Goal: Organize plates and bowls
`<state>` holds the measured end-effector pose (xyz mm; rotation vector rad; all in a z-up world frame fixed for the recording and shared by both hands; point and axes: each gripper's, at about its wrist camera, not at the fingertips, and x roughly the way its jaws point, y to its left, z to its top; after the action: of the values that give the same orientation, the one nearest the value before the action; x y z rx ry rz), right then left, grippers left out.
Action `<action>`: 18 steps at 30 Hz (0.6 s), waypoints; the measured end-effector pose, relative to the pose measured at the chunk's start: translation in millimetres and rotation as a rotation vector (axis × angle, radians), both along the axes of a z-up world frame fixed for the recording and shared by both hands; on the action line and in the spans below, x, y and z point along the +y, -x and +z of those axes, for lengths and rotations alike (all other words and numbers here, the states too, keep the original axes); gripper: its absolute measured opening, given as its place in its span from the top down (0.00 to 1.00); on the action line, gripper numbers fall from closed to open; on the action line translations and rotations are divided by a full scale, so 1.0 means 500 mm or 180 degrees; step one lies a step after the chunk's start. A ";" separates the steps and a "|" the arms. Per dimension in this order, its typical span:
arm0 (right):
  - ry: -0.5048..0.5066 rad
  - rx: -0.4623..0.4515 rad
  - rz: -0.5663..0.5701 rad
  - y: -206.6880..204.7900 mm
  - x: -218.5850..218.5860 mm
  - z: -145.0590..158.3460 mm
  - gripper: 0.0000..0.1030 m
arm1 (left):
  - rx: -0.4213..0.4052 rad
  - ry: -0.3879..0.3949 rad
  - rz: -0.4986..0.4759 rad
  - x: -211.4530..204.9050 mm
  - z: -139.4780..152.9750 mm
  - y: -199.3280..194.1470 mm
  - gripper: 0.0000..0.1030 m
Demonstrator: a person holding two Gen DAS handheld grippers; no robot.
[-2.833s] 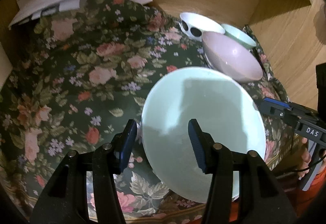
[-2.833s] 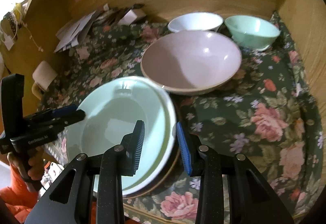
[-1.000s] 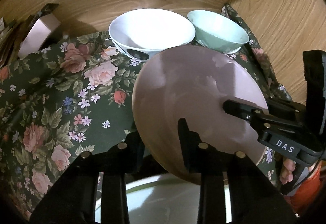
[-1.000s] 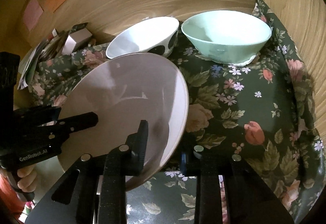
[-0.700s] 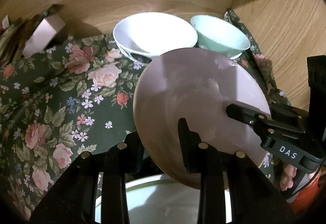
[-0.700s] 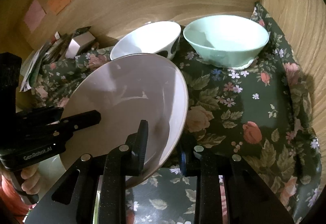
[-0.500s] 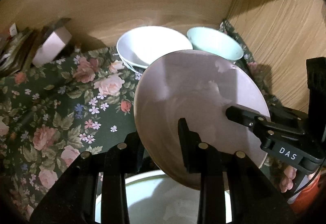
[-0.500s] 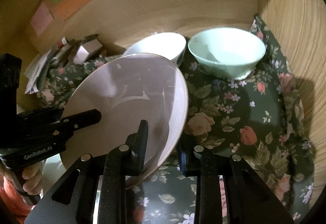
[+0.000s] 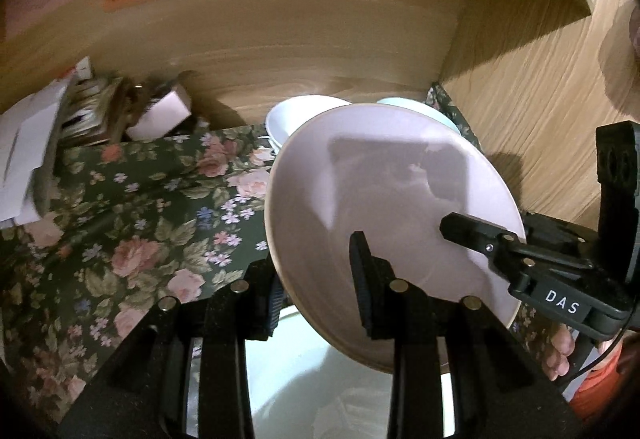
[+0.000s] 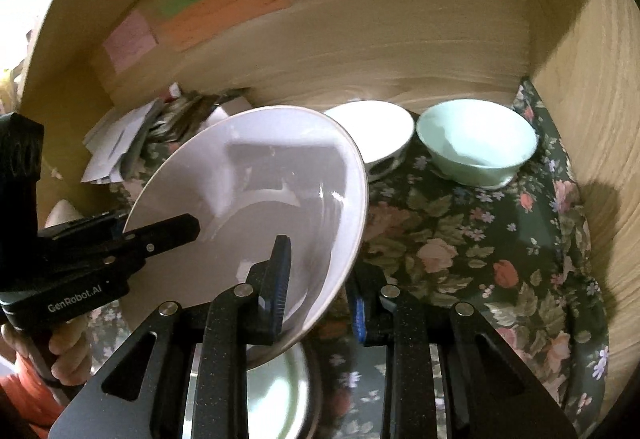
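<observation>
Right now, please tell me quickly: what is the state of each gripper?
Left gripper: closed on the rim of the pink bowl.
Right gripper: closed on the same bowl's opposite rim.

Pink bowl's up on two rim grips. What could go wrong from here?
1. The pink bowl hangs tilted, pinched at its rim by the left hand-held gripper and the right hand-held gripper; uneven motion might let it slip.
2. Dropped, it would likely strike the pale green plate directly below.
3. Swinging back, its far rim could clip the white bowl.
</observation>
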<state>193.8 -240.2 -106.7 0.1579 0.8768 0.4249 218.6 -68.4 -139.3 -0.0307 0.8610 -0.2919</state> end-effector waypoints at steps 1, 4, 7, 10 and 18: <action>-0.0002 -0.0009 0.0022 0.003 0.008 0.002 0.77 | -0.0014 0.0002 0.0018 0.006 0.003 0.006 0.70; 0.0006 -0.0039 0.0095 0.011 0.030 0.009 0.77 | -0.0041 0.0011 0.0084 0.031 0.009 0.024 0.70; 0.0000 -0.0064 0.0161 0.021 0.051 0.016 0.77 | -0.0079 0.0026 0.0160 0.060 0.016 0.047 0.70; -0.0004 -0.0080 0.0231 0.030 0.076 0.020 0.77 | -0.0124 0.0024 0.0234 0.084 0.022 0.066 0.70; 0.0007 -0.0093 0.0423 0.050 0.145 0.023 0.77 | -0.0157 0.0067 0.0420 0.150 0.027 0.114 0.70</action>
<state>168.7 -167.4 -95.3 0.0915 0.8619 0.5489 161.8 6.7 -125.9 -0.0992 0.8032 -0.1775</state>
